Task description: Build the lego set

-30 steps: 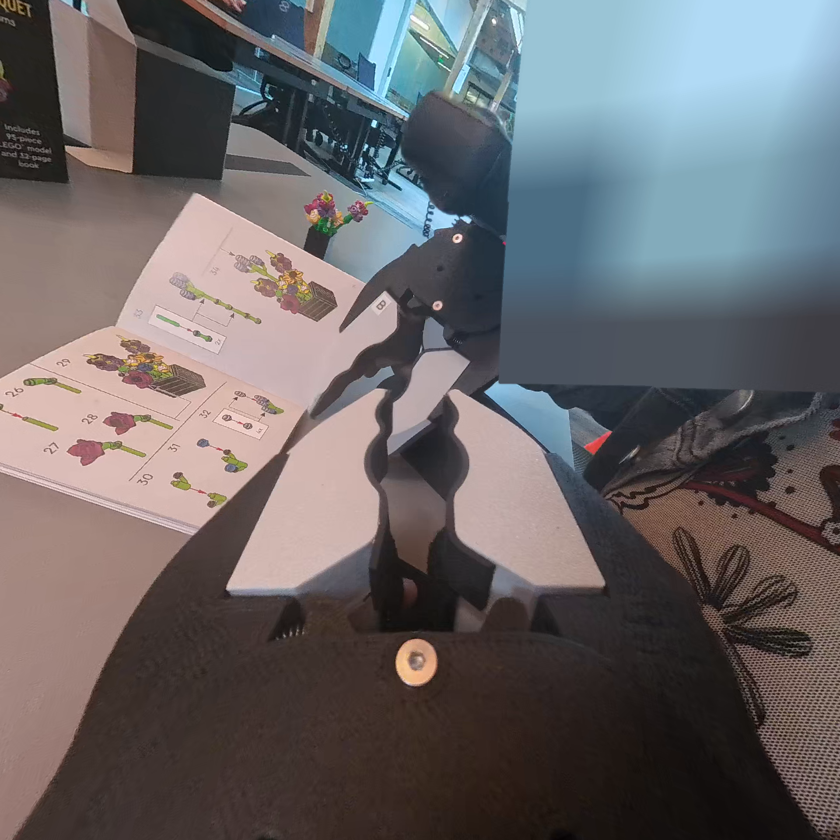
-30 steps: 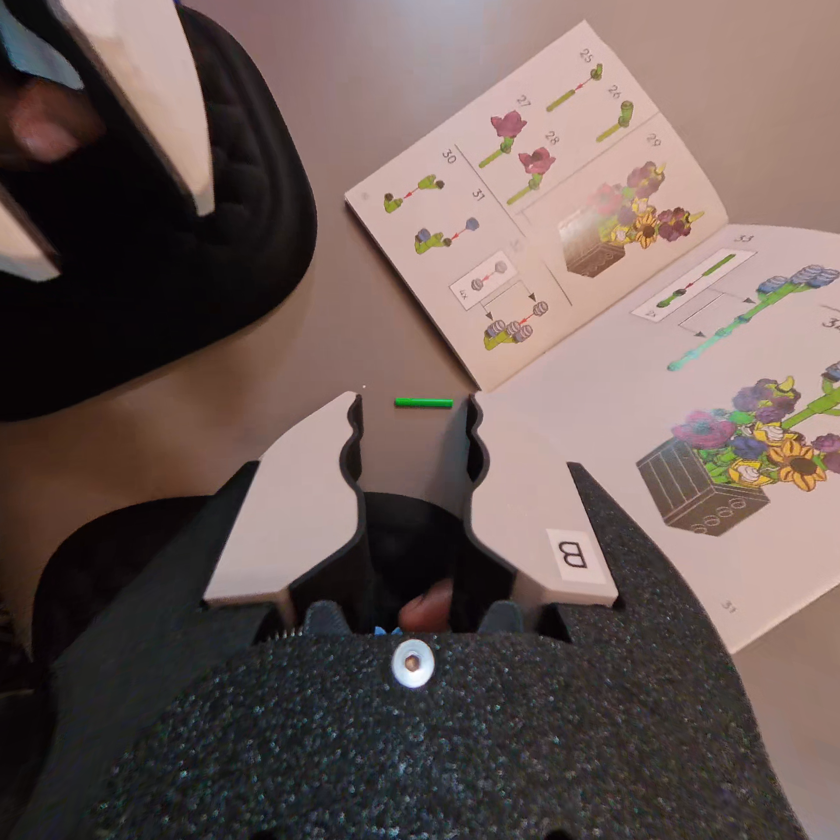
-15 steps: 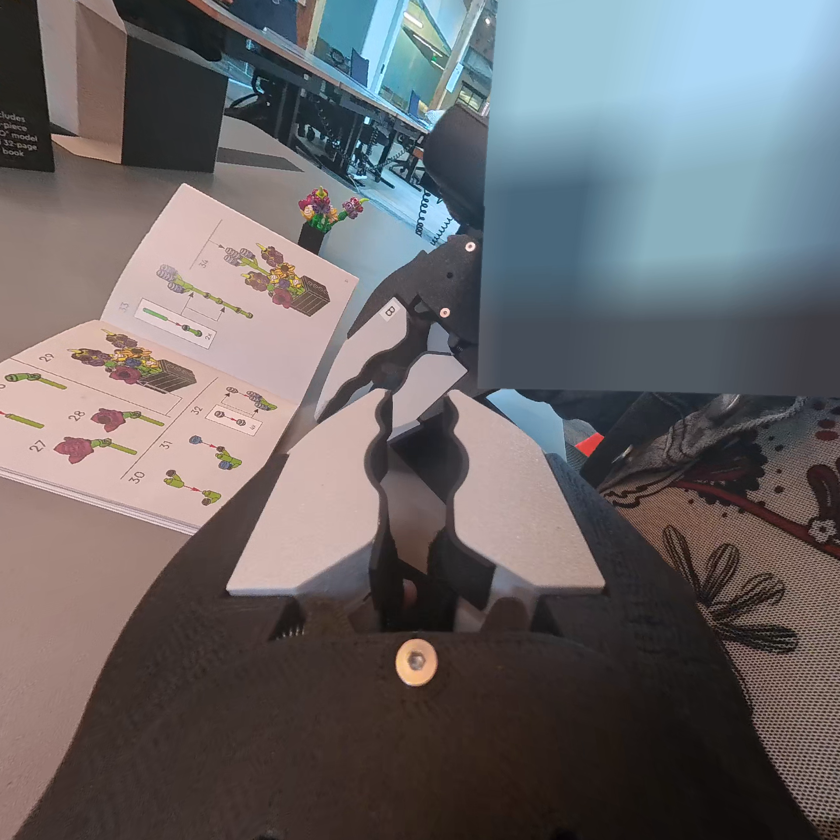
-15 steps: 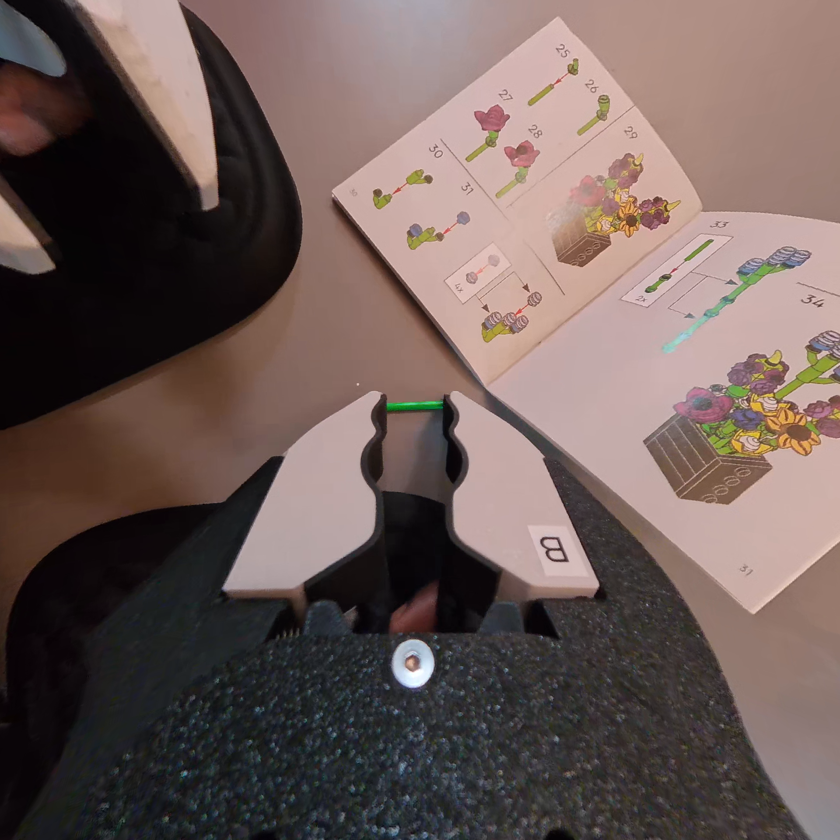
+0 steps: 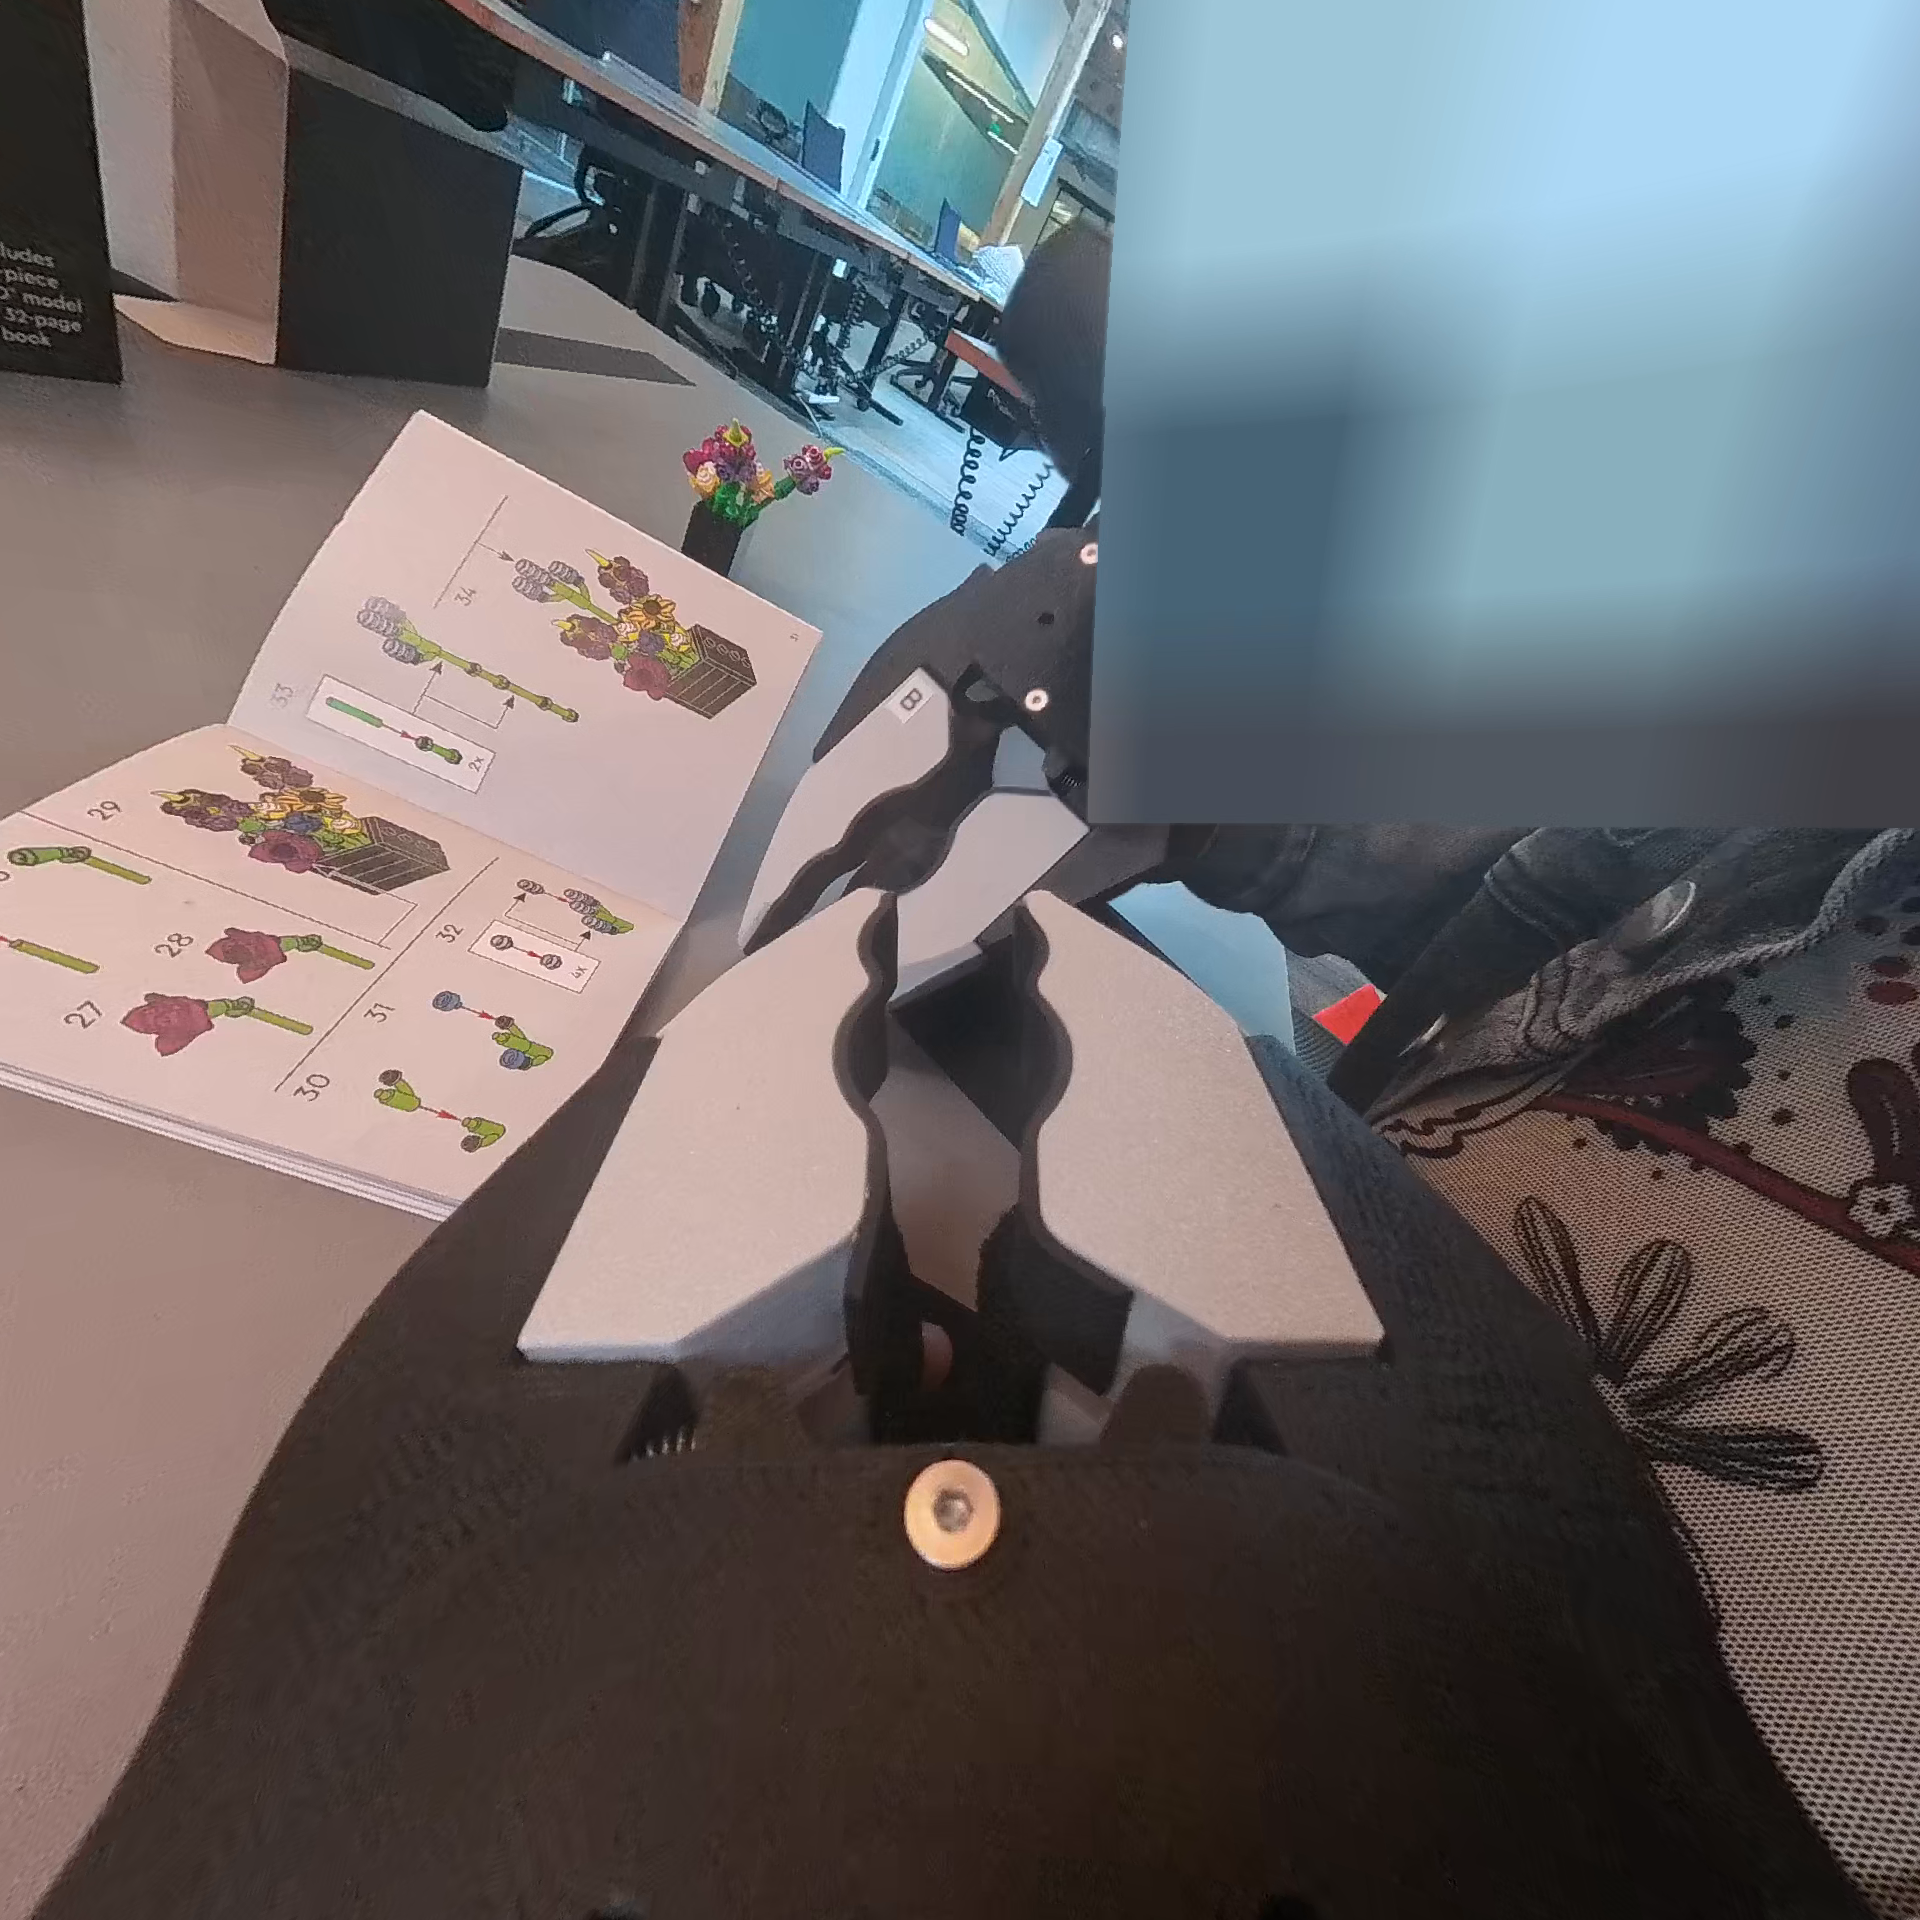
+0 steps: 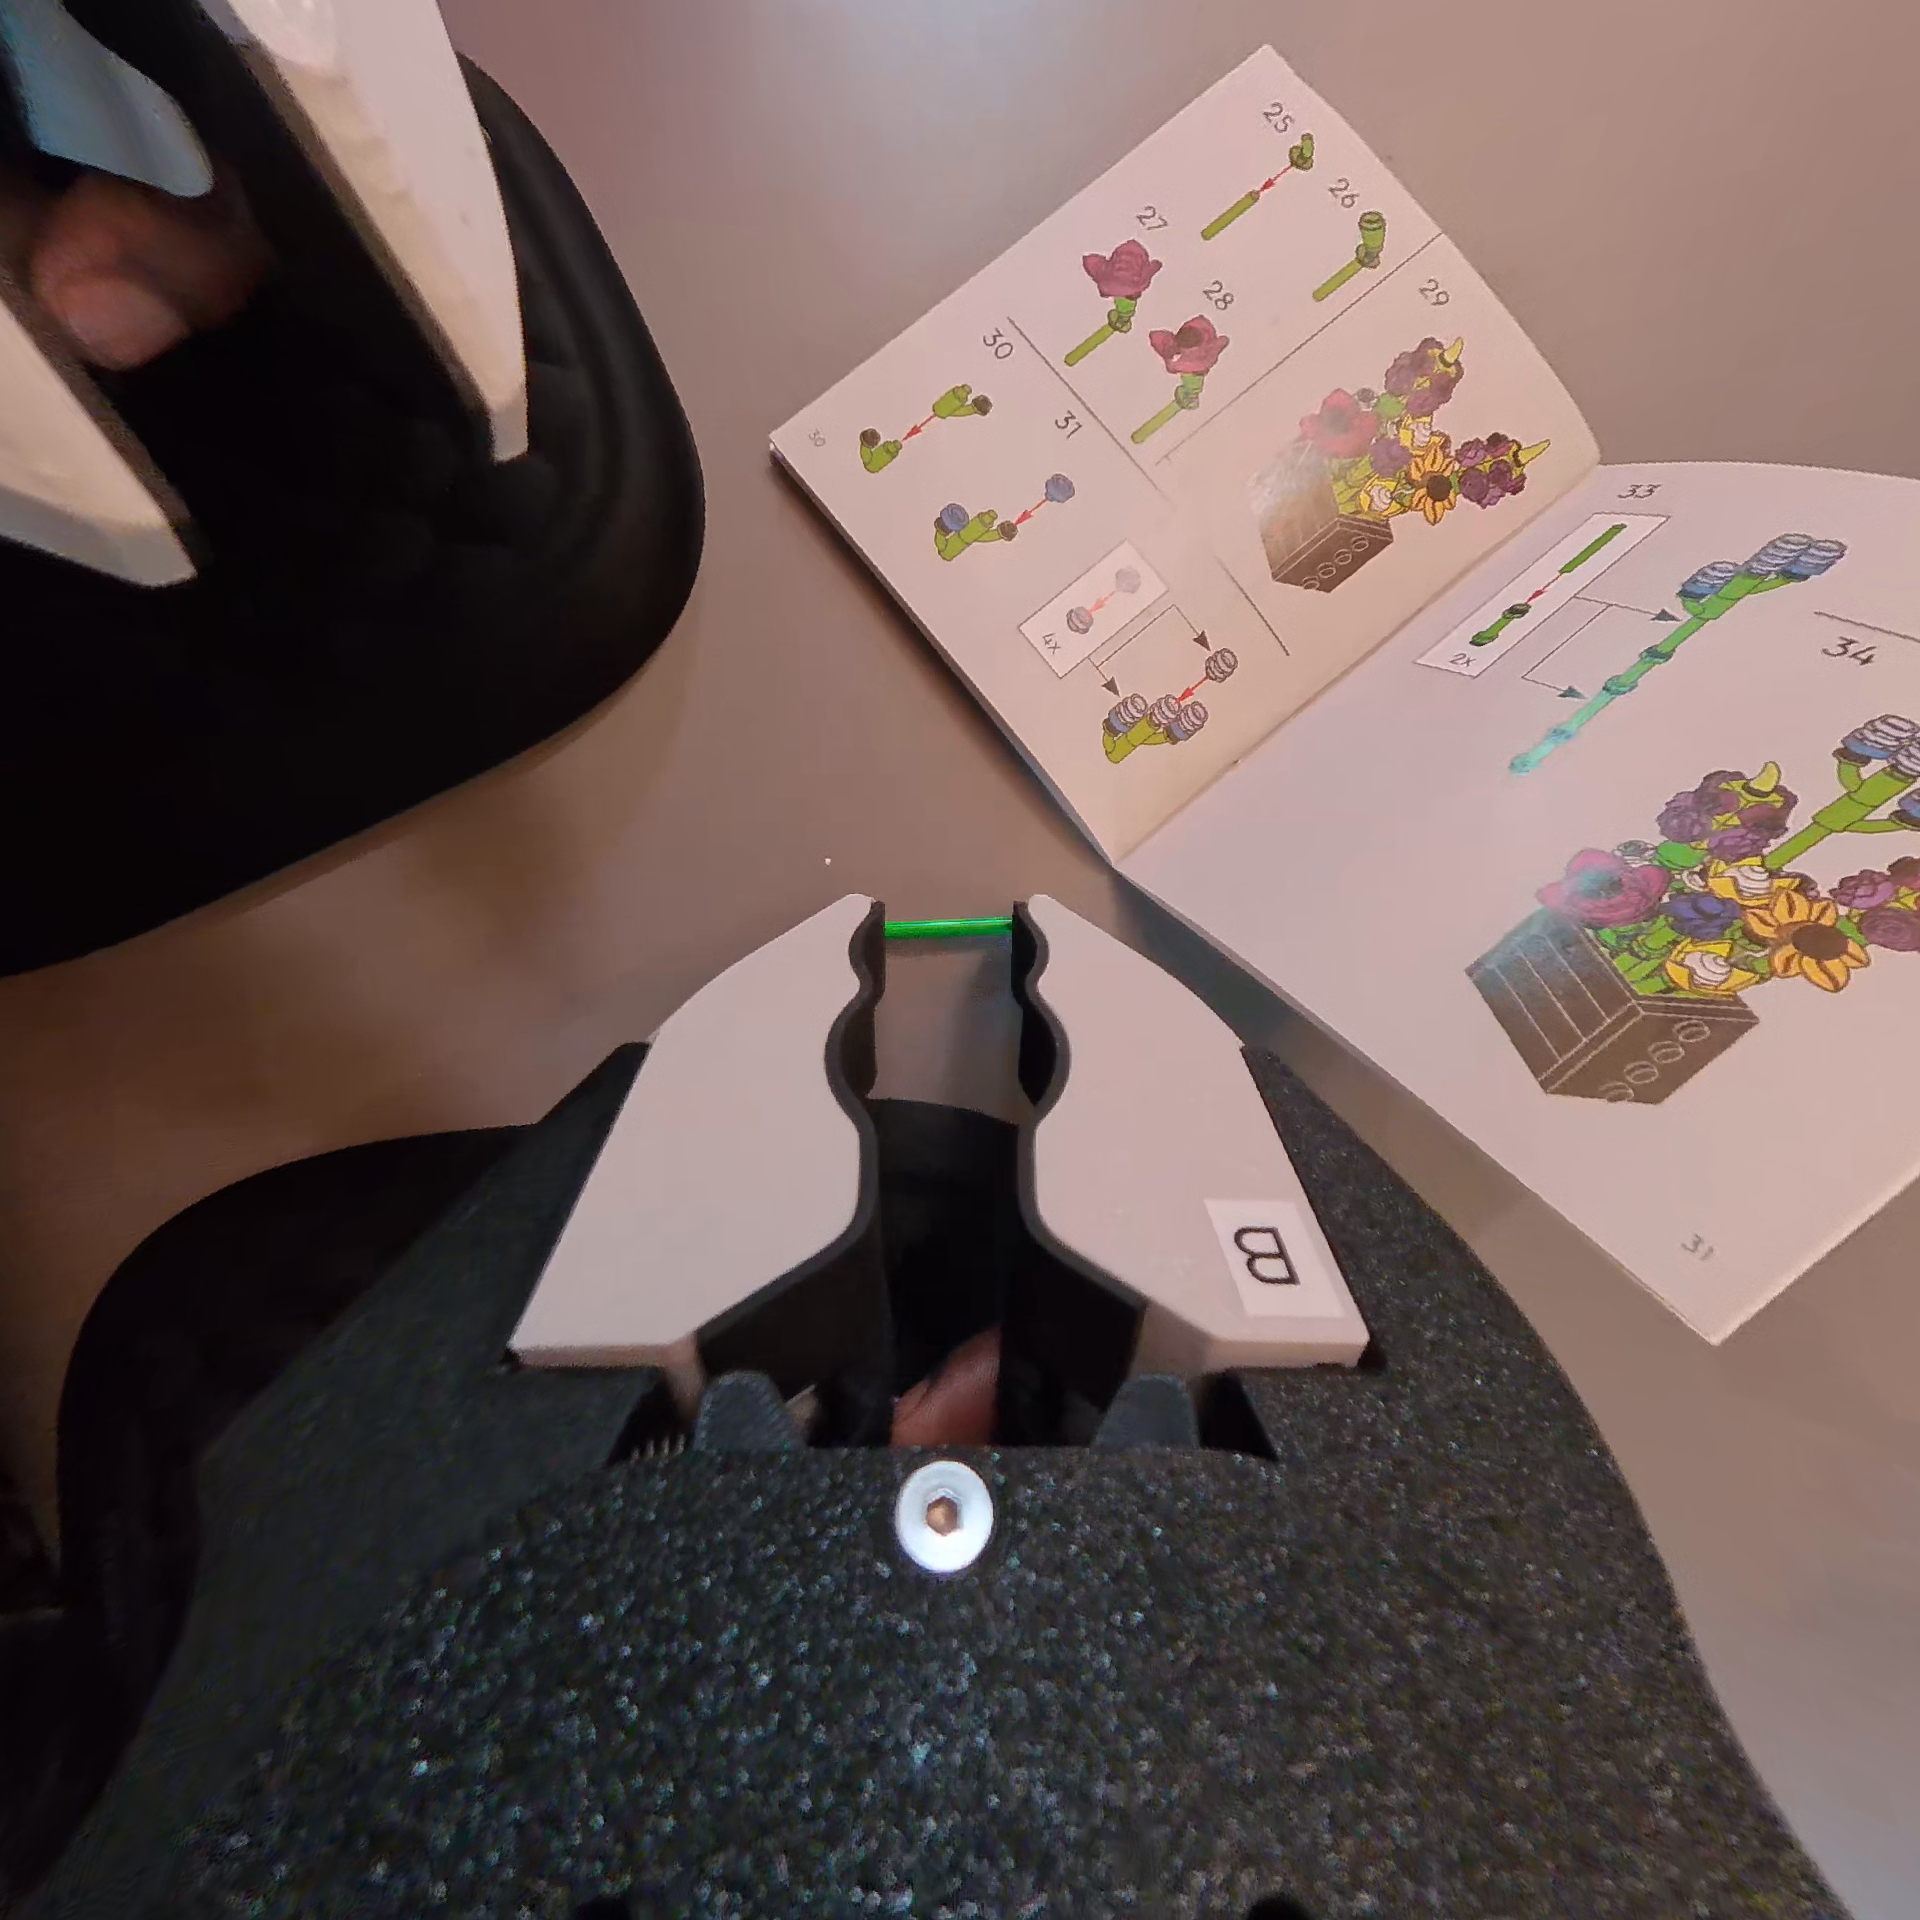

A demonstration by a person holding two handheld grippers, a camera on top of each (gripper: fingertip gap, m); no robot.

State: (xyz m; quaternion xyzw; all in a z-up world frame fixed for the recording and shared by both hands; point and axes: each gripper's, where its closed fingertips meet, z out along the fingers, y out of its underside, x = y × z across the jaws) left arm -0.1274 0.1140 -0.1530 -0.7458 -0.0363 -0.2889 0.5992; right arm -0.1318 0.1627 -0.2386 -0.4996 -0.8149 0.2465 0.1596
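A thin green rod point(image 6: 948, 928) lies across the grey table point(image 6: 727, 790), just left of the open instruction booklet point(image 6: 1351, 935). My right gripper point(image 6: 948, 914) is down at the table and shut on the rod, one fingertip at each end. My left gripper point(image 5: 956, 914) is open and empty, held above the table beside the right one; it also shows at the top left of the right wrist view point(image 6: 312, 416). The right gripper's fingers point(image 5: 842, 810) show just beyond my left fingertips. A small built flower model in a black pot point(image 5: 743, 488) stands behind the booklet point(image 5: 623, 748).
A black and white box point(image 5: 395, 239) and a black printed card point(image 5: 42, 208) stand at the table's far left. A person in patterned clothing point(image 5: 1662, 1247) sits at the right. Desks and chairs fill the room beyond the table edge. My right fingertips sit around 10 centimeters from my left ones. My right gripper's tips are some 30 centimeters from the black printed card point(image 5: 42, 208).
My right gripper moved forward around the green rod and closed from wide open until its tips met the rod's ends. My left gripper stayed open and shifted only slightly.
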